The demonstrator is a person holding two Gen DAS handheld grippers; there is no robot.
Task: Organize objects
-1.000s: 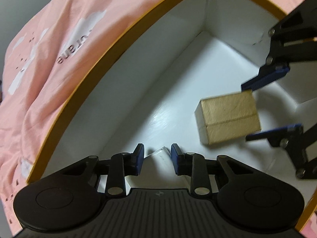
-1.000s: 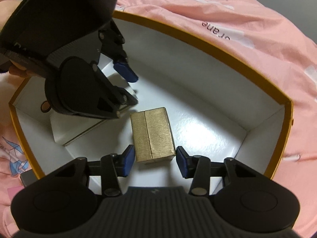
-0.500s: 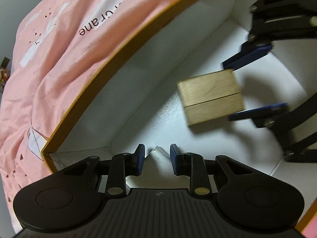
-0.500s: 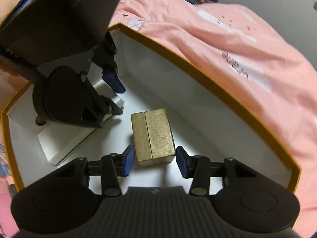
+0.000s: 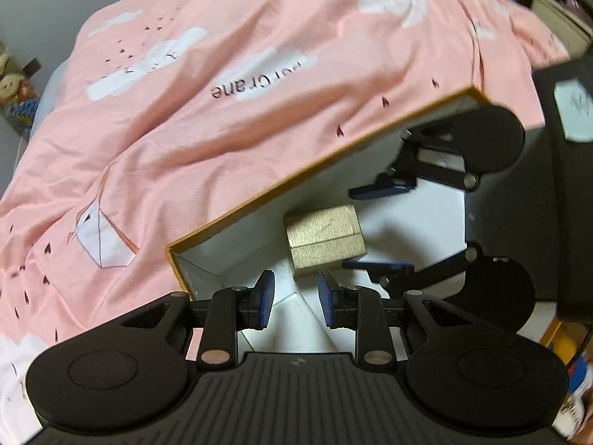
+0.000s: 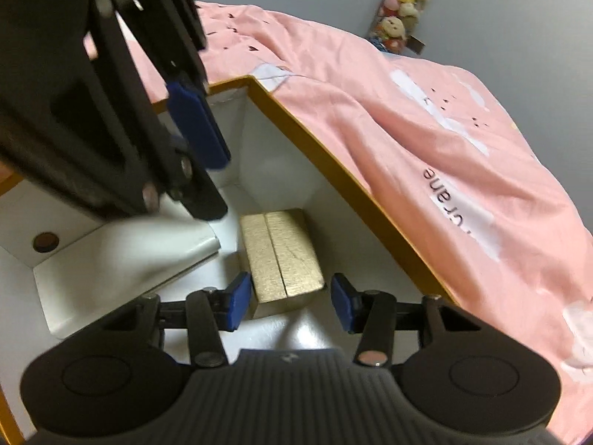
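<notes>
A small gold box (image 5: 325, 236) (image 6: 282, 256) lies on the white floor of a large box with an orange rim (image 5: 296, 174) (image 6: 333, 159). My right gripper (image 6: 291, 299) is open, its blue pads on either side of the gold box's near end, with a gap on each side. It shows from the side in the left wrist view (image 5: 381, 226). My left gripper (image 5: 295, 298) is open and empty, above the box's near corner, a white flap edge between its fingers. It fills the upper left of the right wrist view (image 6: 196, 126).
A white inner tray (image 6: 122, 244) with a round hole sits in the large box, left of the gold box. A pink bedsheet (image 5: 222, 92) (image 6: 463, 148) surrounds the box. Plush toys (image 6: 400, 7) hang on the far wall.
Both grippers have risen and pulled back, so more of the bedsheet and the box's rim shows. The gold box has stayed on the floor of the large box. Both stay open.
</notes>
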